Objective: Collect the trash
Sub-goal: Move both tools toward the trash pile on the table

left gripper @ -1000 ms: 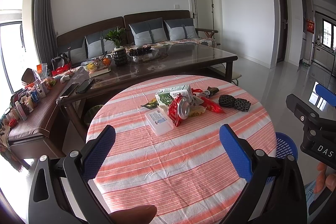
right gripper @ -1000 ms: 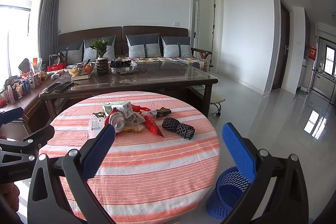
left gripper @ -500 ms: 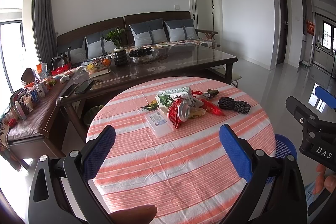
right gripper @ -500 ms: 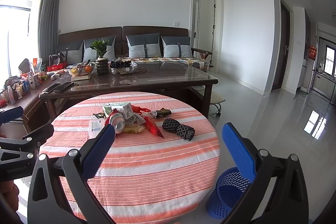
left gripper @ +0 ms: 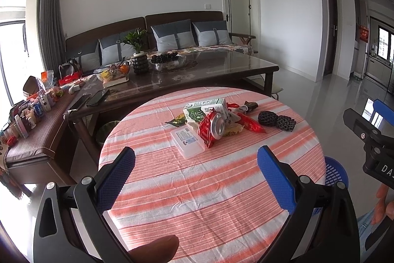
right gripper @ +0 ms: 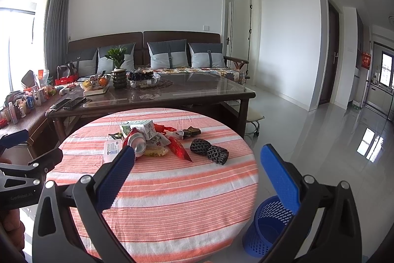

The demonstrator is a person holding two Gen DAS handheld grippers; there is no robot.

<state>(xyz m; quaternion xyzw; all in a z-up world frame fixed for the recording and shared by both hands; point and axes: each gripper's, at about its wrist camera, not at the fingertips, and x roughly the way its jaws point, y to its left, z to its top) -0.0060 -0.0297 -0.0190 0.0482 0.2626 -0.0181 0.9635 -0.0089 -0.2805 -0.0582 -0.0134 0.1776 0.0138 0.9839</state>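
**Both grippers poised short of the litter pile**

Plainly nothing has been picked up yet. The left gripper [left gripper: 195, 176] hangs wide open and empty over the near part of the round table with the orange-and-white striped cloth [left gripper: 209, 201], and the right gripper [right gripper: 197, 176] is equally wide and empty, its left pad lined up in front of the crushed red drinks can [right gripper: 136, 142]. Both seem held back so the person can choose a first piece.

Ahead of both, in the middle of the table, lies the heap: the can, a green-and-white milk carton [left gripper: 205, 110] behind it, a clear plastic lidded box [left gripper: 188, 141] nearest the left gripper, a red foil wrapper [left gripper: 251, 125], and two black foam mesh sleeves [left gripper: 275, 119] off to the right, apart from the pile. Smaller scraps under the can are too tangled to name with any certainty.

Below and right of the right gripper stands the blue perforated plastic bin [right gripper: 268, 226] on the floor, beside the table (the likely destination). Beyond the table, a dark glass-topped coffee table [right gripper: 197, 88] is not in the way; I judge the overlapping pieces to be the real obstacle.
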